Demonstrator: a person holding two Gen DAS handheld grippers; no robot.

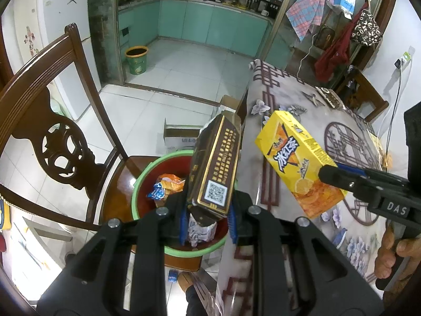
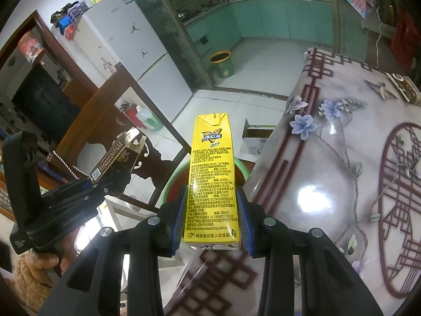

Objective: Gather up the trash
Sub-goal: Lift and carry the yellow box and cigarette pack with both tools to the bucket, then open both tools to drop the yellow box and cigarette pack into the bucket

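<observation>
Left wrist cam: the left gripper (image 1: 206,218) is clamped on a dark brown box (image 1: 214,163) with gold print and a QR code, held tilted right over the green-rimmed red bin (image 1: 136,184) on the chair (image 1: 52,121), and that bin's already got an orange snack bag (image 1: 168,181) and crumpled wrappers (image 1: 201,230) in it. Right wrist cam: the right gripper (image 2: 212,217) is squeezing a yellow iced-tea carton (image 2: 211,173) by its bottom end, carton pointing up and away above the bin (image 2: 173,181) edge, just beside the table (image 2: 329,184).

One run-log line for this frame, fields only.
left gripper: shut on brown-gold carton over green-rimmed red bin | right gripper: shut on yellow tea carton, at table edge | bin: wrappers inside
</observation>
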